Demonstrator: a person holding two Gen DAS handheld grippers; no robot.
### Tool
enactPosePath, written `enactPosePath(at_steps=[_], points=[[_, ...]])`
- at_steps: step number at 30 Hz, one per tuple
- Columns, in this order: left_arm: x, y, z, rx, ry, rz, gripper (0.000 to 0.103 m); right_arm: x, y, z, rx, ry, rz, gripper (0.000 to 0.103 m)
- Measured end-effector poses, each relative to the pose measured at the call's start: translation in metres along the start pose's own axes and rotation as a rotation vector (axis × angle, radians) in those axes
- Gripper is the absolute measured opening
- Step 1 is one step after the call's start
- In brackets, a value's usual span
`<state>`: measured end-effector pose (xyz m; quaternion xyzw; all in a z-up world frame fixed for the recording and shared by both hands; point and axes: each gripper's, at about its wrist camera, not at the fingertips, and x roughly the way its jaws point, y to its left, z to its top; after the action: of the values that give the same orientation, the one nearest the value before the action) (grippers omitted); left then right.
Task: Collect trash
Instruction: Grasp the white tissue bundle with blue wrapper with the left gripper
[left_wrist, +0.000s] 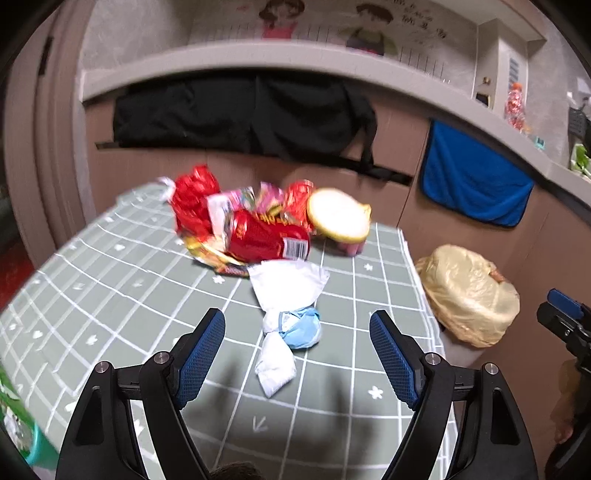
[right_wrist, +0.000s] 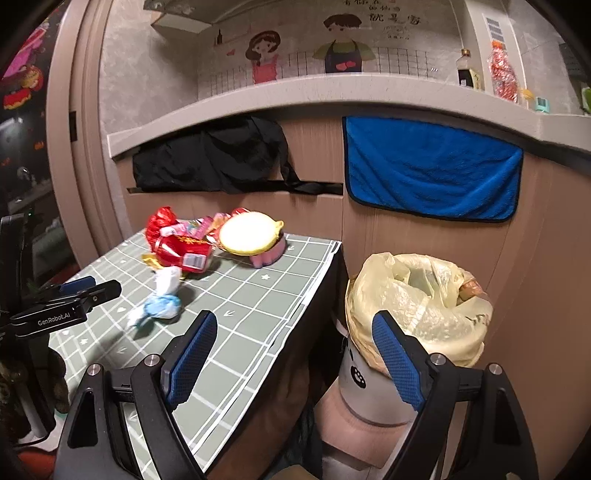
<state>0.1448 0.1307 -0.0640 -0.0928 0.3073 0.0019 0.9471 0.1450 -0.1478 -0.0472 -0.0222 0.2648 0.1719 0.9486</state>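
A white and light-blue crumpled wrapper (left_wrist: 286, 325) lies on the green checked tablecloth (left_wrist: 110, 280), just ahead of my open, empty left gripper (left_wrist: 297, 334). Behind it lies a pile of red snack wrappers (left_wrist: 251, 225) and a cup with a yellow-rimmed lid (left_wrist: 338, 214). The same wrapper (right_wrist: 162, 299) and pile (right_wrist: 181, 240) show in the right wrist view. My right gripper (right_wrist: 295, 332) is open and empty, off the table's right edge, near the bin lined with a yellow bag (right_wrist: 417, 306).
The bin (left_wrist: 469, 295) stands on the floor right of the table. A counter with a black cloth (right_wrist: 210, 155) and a blue towel (right_wrist: 428, 170) runs behind. A green object (left_wrist: 22, 424) sits at the table's near left.
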Motion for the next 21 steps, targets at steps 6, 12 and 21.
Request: enactPosePath(at_steps=[6, 12, 21], points=[[0.048, 0.001, 0.006, 0.039, 0.096, -0.001, 0.081, 0.045, -0.010, -0.001, 0.038, 0.067, 0.017, 0.084], [0.075, -0.002, 0.003, 0.076, 0.164, 0.029, 0.071, 0.076, -0.013, -0.012, 0.067, 0.136, 0.039, 0.084], [0.099, 0.011, -0.004, -0.020, 0.254, 0.019, 0.054, 0.095, -0.006, -0.022, 0.066, 0.190, 0.066, 0.084]])
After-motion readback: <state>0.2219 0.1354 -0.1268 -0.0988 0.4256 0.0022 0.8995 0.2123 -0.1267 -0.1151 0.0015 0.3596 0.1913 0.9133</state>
